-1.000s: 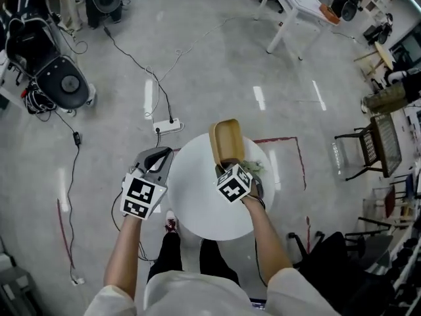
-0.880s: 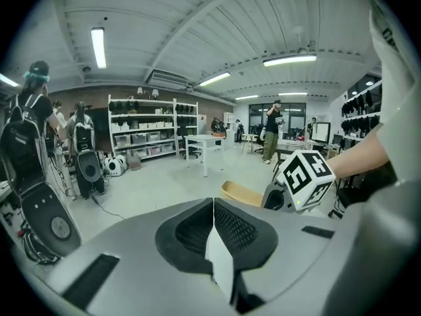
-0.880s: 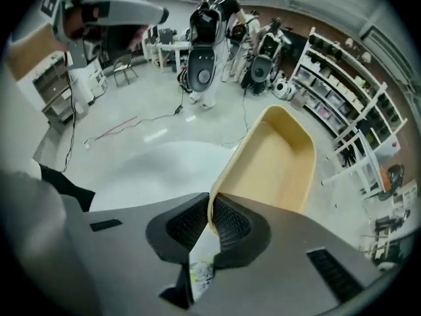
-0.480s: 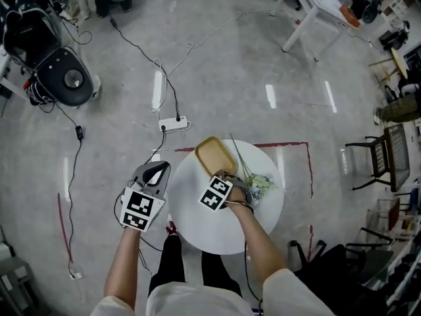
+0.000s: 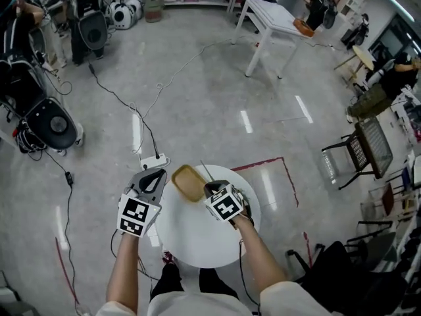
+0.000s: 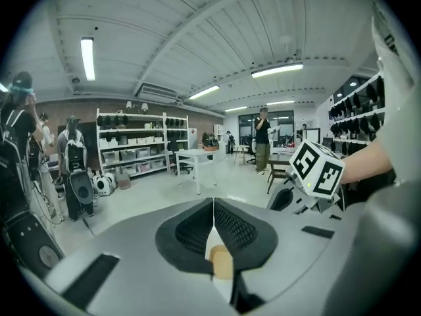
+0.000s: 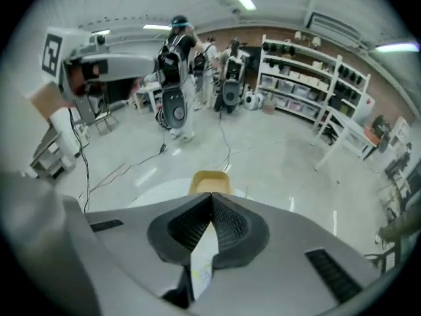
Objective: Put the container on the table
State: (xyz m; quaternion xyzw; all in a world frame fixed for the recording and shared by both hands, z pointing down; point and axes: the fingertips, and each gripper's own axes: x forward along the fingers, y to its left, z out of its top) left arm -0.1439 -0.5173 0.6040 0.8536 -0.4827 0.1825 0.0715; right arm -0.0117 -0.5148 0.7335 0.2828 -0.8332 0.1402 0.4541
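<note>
Container (image 5: 186, 182) | on table (image 5: 191, 239) | right gripper (image 5: 208, 190) fingers clamp rim | left gripper (image 5: 152, 176) closed

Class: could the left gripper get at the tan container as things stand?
Probably yes. The container lies on the table just beside the left gripper, nothing between them; the right gripper holds only its far rim. The left jaws are shut, so must open first.

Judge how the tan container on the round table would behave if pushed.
The container looks shallow and sits flat on the white table, so it would likely slide, not tip. Its even, unbent rim suggests a stiff, probably light shell.
</note>
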